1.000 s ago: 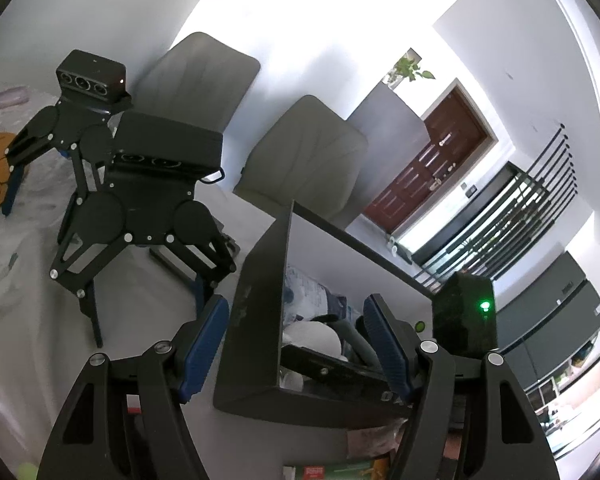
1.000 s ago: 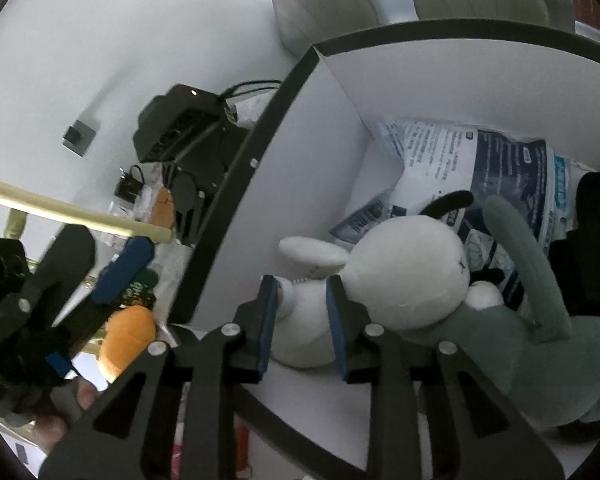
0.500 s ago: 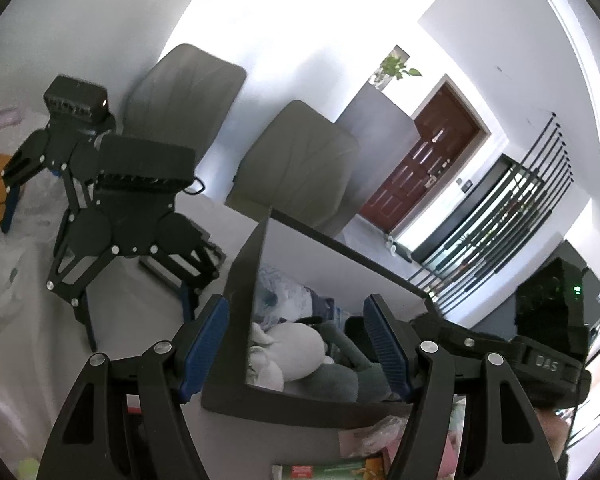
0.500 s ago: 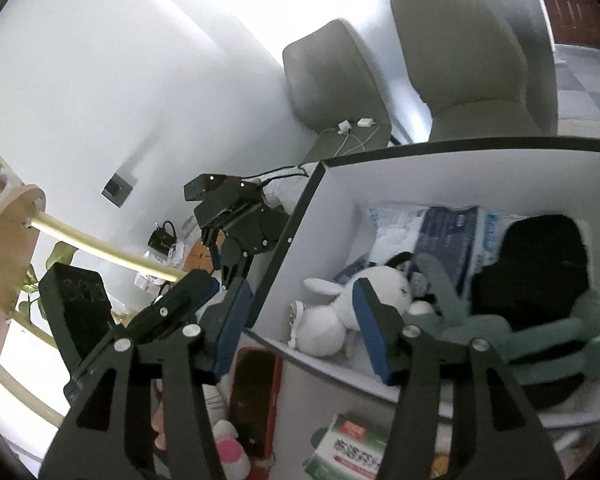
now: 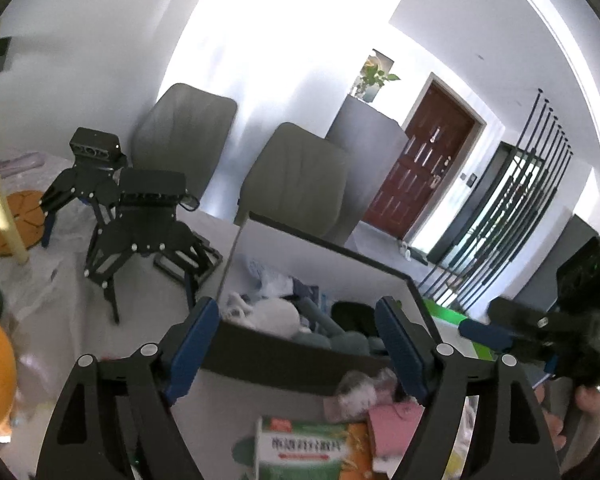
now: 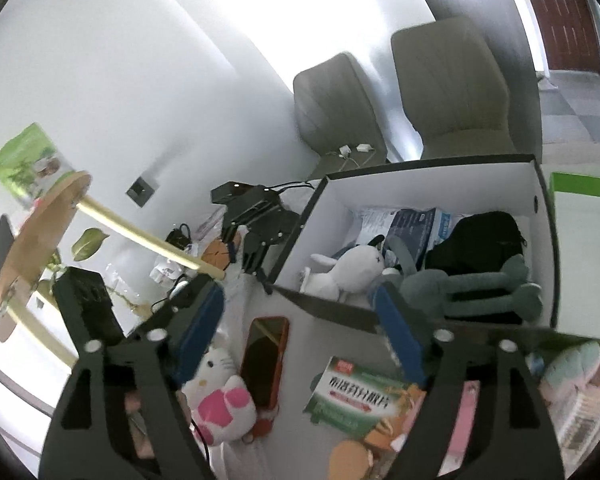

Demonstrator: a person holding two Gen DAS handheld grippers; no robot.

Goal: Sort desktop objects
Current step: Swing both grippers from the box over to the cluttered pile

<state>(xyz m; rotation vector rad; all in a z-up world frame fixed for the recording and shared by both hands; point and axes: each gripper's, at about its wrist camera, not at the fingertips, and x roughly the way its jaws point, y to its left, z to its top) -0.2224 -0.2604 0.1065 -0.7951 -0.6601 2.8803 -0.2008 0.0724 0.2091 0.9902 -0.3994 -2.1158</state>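
A dark box with white inner walls [image 6: 324, 216] [image 5: 284, 364] holds a white plush rabbit [image 6: 352, 268] [image 5: 268, 312], a grey-green plush [image 6: 472, 284], a black pouch [image 6: 480, 236] and a printed packet [image 6: 404, 220]. My right gripper [image 6: 300, 336] is open and empty above the box's near rim. It also shows at the right of the left wrist view [image 5: 540, 332]. My left gripper [image 5: 296, 348] is open and empty in front of the box. A green and orange carton [image 6: 360, 400] [image 5: 304, 452], a red-cased phone [image 6: 264, 360] and a Hello Kitty plush [image 6: 216, 392] lie on the desk in front.
Two spare black grippers [image 5: 136, 216] stand on the desk left of the box. A wooden rack [image 6: 40, 240] stands at the left. Two grey chairs [image 6: 452, 88] are behind the desk. A green and white box [image 6: 580, 240] is to the right. Pink items [image 5: 388, 420] lie by the carton.
My right gripper let go of the white rabbit, opened and pulled back out of the box. My left gripper drew back and up, so more of the desk shows.
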